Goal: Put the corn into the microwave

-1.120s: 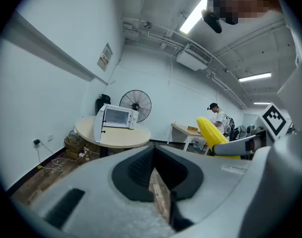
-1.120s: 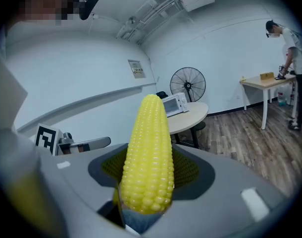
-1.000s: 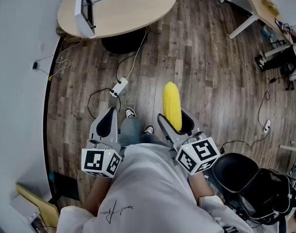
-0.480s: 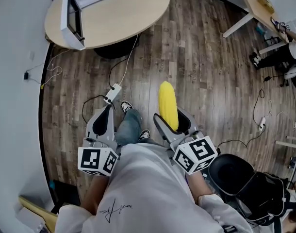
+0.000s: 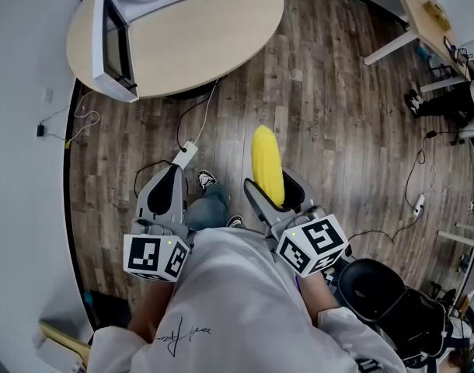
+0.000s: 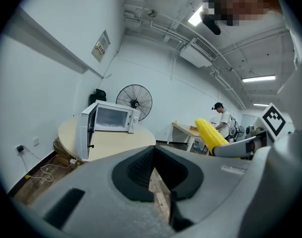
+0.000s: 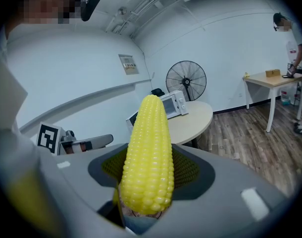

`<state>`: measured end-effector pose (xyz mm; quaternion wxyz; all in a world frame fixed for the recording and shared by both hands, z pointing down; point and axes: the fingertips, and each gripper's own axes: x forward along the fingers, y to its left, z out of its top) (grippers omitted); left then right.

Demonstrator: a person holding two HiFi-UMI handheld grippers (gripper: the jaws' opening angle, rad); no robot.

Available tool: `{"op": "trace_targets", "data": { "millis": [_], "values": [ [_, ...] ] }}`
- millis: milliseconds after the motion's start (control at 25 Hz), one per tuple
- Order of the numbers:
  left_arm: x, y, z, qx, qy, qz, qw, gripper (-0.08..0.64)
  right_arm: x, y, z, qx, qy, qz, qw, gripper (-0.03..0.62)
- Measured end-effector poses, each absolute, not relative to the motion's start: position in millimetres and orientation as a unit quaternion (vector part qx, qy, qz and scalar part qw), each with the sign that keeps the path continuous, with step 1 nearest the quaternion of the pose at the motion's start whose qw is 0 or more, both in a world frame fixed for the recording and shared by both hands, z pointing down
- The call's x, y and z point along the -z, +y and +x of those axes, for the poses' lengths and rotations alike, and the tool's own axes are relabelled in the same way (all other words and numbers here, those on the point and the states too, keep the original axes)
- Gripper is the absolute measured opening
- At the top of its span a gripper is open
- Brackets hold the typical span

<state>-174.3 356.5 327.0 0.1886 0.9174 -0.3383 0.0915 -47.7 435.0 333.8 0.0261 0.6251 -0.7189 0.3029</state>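
1. While the corn [image 5: 266,165] stands clamped in my right gripper [image 5: 277,195], I count the pick-up as done. The jaws are closed on the cob's lower end. Its tip points toward 12 o'clock, out over the wooden floor [image 5: 338,107].
2. My left gripper [image 5: 169,193] is clenched with nothing between its jaws. It hangs at 9 o'clock of the right gripper, with my leg between the two.
3. The microwave [image 5: 140,10] sits up at 11 o'clock on the far-left part of the round table [image 5: 214,37], well apart from both grippers. Its door [image 5: 113,41] stands swung open toward 9 o'clock. In the left gripper view, what shows of the cavity looks bare.
4. With the door open, I judge that nothing needs doing to the microwave before loading, so the left gripper has no job for now.
5. What is left is most of the task:
   - carrying the corn across the floor to the table;
   - turning the cob so that it goes in through the opening;
   - laying it inside and releasing it.
6. A power strip [image 5: 184,155] and loose cables lie on the floor at 11 o'clock, between me and the table, so the walk over calls for some care.
7. Overall I would put this at the early-to-middle stage: the corn is secured but not yet near the microwave.
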Motion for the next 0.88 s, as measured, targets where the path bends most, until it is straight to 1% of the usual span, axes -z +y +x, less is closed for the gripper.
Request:
{"op": "trace_targets", "data": {
  "millis": [480,880],
  "values": [
    [-315.3,277.7,-168.5,-0.074,-0.325,0.925,0.182,-0.011,-322.0,342.6,-53.6,-0.293,-0.735,0.610,0.037,0.267],
    [-310.1,240.3,-180.6,-0.055,-0.333,0.924,0.181,-0.011,-319.1,301.4,-65.7,-0.278,-0.746,0.603,0.053,0.267]
  ]
}}
